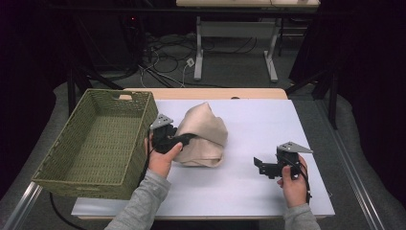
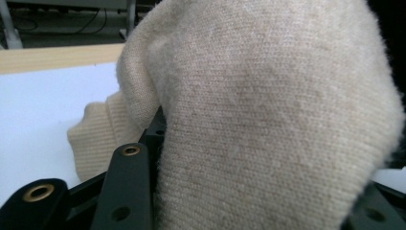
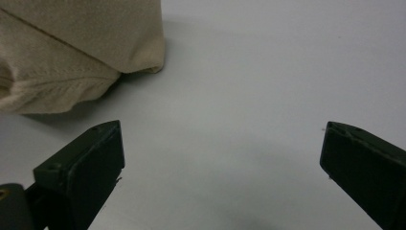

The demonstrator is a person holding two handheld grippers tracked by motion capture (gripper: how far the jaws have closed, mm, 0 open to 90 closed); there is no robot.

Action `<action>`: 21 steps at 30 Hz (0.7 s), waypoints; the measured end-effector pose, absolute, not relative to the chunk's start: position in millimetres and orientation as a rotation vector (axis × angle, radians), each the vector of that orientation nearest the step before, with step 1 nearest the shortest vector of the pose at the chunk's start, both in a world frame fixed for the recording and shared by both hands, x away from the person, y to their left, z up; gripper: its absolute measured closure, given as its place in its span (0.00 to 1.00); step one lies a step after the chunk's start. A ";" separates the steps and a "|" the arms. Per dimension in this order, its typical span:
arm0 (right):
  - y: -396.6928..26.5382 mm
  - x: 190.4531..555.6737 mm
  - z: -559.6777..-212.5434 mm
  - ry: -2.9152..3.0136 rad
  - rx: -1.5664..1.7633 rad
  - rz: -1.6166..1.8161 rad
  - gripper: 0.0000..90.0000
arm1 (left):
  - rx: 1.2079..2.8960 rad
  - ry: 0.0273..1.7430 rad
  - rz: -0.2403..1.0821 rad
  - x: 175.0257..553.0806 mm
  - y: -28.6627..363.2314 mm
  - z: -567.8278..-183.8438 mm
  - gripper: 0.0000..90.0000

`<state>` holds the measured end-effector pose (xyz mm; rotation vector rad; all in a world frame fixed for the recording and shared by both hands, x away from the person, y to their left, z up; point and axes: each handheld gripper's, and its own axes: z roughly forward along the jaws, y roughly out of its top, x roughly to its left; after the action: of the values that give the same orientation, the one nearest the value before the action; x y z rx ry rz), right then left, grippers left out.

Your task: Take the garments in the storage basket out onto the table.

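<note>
A: What sits on the white tabletop point(image 1: 249, 182)?

B: The biggest thing is a green woven basket point(image 1: 98, 143). It stands along the left edge and overhangs the near-left corner, open side up.

A: And the cloth?

B: A beige knitted garment point(image 1: 203, 136) lies bunched just right of the basket, about midway between the left and right edges, its top pulled up into a peak toward the far edge.

A: Who has hold of it?

B: The left gripper point(image 1: 184, 139), between the basket and the garment. In the left gripper view the knit point(image 2: 268, 120) drapes over the black jaws and is caught between them, so they are clenched on the fabric.

A: The other one?

B: The right gripper point(image 1: 261, 165) rests toward the near-right corner, well apart from the garment, pointing left at it. In the right gripper view its jaws stand wide, released, bare white surface between them and the garment's edge point(image 3: 72, 52) beyond.
</note>
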<state>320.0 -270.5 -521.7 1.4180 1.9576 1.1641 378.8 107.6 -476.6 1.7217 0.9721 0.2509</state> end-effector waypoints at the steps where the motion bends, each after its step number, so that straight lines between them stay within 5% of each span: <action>1: -270.9 319.9 -521.4 1.965 1.418 1.163 0.01 | 1.737 0.968 0.263 379.6 107.4 -480.0 0.59; 21: -271.2 319.7 -521.2 1.970 1.420 1.162 0.01 | 1.857 0.965 0.261 375.6 103.5 -510.0 0.49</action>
<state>319.7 -271.2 -521.2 1.4200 1.9699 1.1622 375.6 103.5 -510.0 1.8570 0.9650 0.2605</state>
